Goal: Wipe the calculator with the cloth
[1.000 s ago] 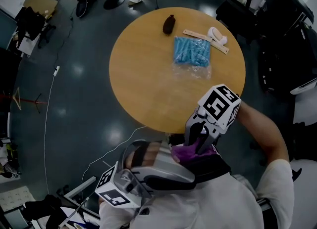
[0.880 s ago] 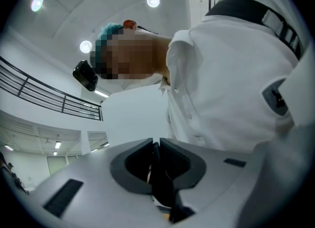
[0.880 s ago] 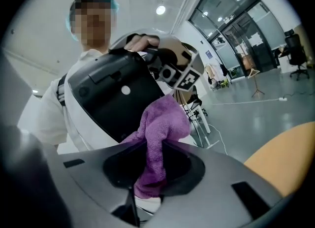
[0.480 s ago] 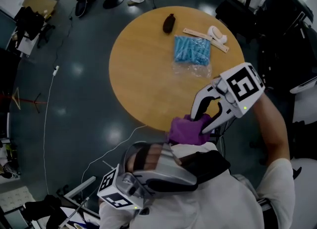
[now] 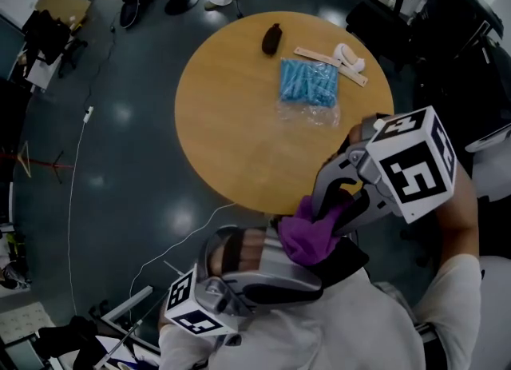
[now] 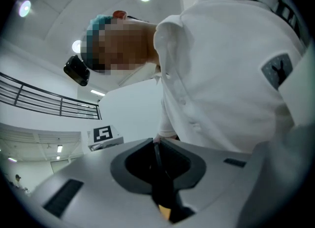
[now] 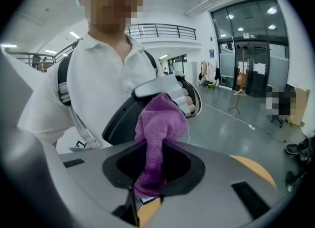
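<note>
1 cloth (image 5: pixel 307 239) in right hand-held gripper (image 5: pixel 331 218), just past table (image 5: pixel 239 153) edge.

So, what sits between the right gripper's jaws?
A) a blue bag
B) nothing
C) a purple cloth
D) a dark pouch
C: the right gripper view shows the purple cloth pinched in the right gripper, bunching out past its jaws.

Right hand-held gripper (image 5: pixel 331 212) holds a purple cloth (image 5: pixel 307 236) just off the round table's (image 5: pixel 231 121) edge.

Right gripper (image 7: pixel 151 159) clamps cloth (image 7: pixel 160 119); left gripper (image 6: pixel 156 146) grips calculator (image 6: pixel 158 174)
</note>
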{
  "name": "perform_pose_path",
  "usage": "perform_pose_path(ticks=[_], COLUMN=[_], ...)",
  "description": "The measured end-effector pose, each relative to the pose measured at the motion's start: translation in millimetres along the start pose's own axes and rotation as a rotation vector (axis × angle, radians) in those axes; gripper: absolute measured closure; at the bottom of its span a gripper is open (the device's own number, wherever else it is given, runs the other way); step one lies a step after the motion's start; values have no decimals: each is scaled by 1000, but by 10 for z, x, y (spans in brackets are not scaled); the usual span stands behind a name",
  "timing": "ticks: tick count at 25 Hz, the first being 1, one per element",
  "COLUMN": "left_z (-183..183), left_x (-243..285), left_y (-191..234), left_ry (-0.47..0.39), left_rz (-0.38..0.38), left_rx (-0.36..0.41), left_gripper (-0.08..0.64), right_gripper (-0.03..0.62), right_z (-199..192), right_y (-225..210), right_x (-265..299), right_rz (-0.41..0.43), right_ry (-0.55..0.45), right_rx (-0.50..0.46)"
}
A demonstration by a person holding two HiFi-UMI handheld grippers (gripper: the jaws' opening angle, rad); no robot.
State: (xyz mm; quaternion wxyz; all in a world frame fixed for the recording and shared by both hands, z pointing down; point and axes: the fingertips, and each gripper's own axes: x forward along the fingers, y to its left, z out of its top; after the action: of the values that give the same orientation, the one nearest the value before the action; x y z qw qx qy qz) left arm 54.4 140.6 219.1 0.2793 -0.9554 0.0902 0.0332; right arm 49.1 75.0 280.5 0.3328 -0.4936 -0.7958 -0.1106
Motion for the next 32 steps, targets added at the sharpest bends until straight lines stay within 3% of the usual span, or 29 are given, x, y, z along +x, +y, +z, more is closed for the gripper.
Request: perform_pose_path(ticks=[3, 15, 23, 25, 27, 29, 32], left_z=[2, -23, -39, -66, -89, -111, -186], left_x=[13, 26, -49, -62, -72, -89, -152], left_y=[3, 116, 214, 240, 269, 306, 338], left_ry=[3, -33, -63, -56, -54, -53, -44], left_rz=[8, 22, 70, 89, 110, 130, 169], left_rx=[13, -27, -62, -59, -64, -72, -91], left_gripper=[514, 514, 514, 514, 514, 514, 514], right_gripper=[505, 506, 505, 505, 505, 505, 505], right_z=[-124, -288, -449, -572, -719, -870, -1238], right_y=[-70, -253, -373, -503, -708, -940, -1259], right_x=[117, 726, 1046, 1062, 982, 786, 361], right_rz=[37, 236, 245, 160, -8, -230, -644], right_ry=[23, -81, -130, -155, -216, -308, -397], right_rx=[32, 120, 161, 188, 226, 278, 389])
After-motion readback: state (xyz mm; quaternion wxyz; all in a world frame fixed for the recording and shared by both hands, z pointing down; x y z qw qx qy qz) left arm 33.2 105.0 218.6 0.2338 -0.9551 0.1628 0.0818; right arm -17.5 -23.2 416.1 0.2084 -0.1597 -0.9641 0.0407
